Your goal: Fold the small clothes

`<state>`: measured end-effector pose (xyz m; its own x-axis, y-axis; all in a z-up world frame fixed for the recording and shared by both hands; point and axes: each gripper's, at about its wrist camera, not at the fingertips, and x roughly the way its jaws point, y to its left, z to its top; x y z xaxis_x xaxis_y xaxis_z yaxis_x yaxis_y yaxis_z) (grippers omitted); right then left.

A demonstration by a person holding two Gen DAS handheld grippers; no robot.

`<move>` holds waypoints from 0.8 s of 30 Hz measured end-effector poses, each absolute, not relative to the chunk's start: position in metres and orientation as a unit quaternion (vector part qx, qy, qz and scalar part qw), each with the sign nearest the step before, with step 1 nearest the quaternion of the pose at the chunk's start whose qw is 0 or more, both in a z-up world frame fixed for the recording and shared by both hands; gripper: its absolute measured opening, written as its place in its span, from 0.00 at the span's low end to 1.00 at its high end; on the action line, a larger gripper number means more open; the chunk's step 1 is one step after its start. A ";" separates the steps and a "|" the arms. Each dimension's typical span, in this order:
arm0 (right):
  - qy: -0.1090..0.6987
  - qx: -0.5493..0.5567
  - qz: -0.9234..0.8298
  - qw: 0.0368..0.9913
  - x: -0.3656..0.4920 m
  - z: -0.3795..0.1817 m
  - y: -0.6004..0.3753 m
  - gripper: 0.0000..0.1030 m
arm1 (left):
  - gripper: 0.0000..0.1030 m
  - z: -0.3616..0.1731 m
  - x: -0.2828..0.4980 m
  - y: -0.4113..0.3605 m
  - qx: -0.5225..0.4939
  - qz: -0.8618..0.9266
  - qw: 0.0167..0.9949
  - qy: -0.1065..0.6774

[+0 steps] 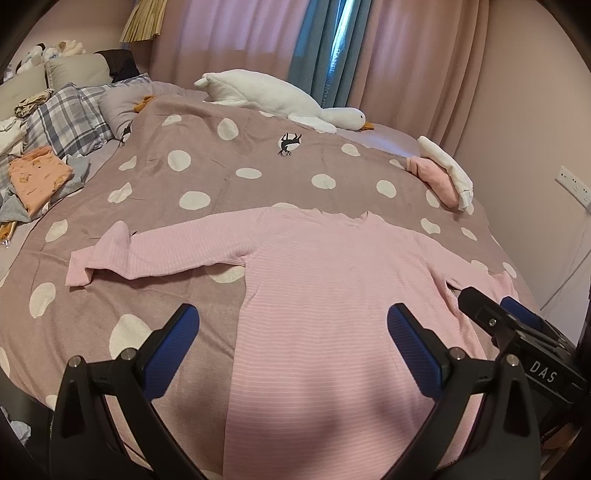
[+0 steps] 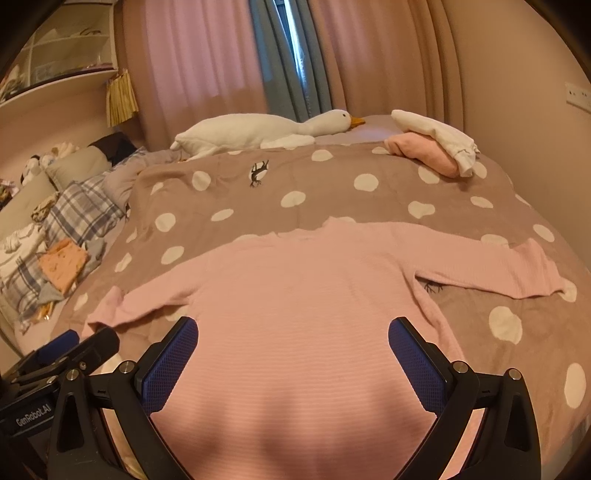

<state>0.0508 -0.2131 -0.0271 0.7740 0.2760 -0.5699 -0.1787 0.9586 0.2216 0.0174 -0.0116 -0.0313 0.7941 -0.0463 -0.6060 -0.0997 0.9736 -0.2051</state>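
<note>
Pink striped long-sleeve top (image 1: 332, 280) lies flat, spread on the polka-dot bedspread (image 1: 207, 155), hem toward the cameras, neckline toward the far side, both sleeves out to the sides; the sleeve on the L in the L wrist view has its cuff folded over. L gripper (image 1: 291, 343) hovers over the lower body of the top near its L edge, jaws wide apart, nothing between them; whether the blue pads (image 1: 173, 350) touch the fabric can't be told. R gripper (image 2: 293, 354) sits over the lower-centre body of the top, jaws likewise spread wide, holding nothing. Each gripper shows at the edge of the other's view, so the two are side by side, close together. Far side of bed: white plush goose (image 1: 280, 98) lying along the edge, w/ pink curtains (image 1: 229, 33) behind. Far R corner: folded pink garment (image 2: 424, 151) w/ a white garment (image 2: 436, 136) on top. L side: plaid pillow (image 1: 70, 118) and an orange printed garment (image 1: 37, 177), folded.
</note>
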 end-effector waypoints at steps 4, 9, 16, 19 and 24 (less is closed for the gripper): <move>0.314 0.078 0.121 0.938 0.051 -0.026 -0.213 0.99 | 0.99 -0.026 0.024 -0.012 -0.116 0.009 0.937 0.329; 0.304 0.072 0.124 0.942 0.052 -0.011 -0.218 0.99 | 0.99 -0.006 0.034 -0.013 -0.117 0.003 0.940 0.322; 0.312 0.083 0.130 0.937 0.064 0.003 -0.232 0.99 | 0.99 0.005 0.055 -0.015 -0.120 -0.012 0.932 0.342; 0.321 0.085 0.134 0.933 0.069 0.002 -0.234 0.99 | 0.99 0.004 0.063 -0.020 -0.117 -0.023 0.927 0.355; 0.337 0.092 0.134 0.927 0.077 0.001 -0.236 0.99 | 0.99 0.001 0.071 -0.026 -0.103 -0.023 0.925 0.364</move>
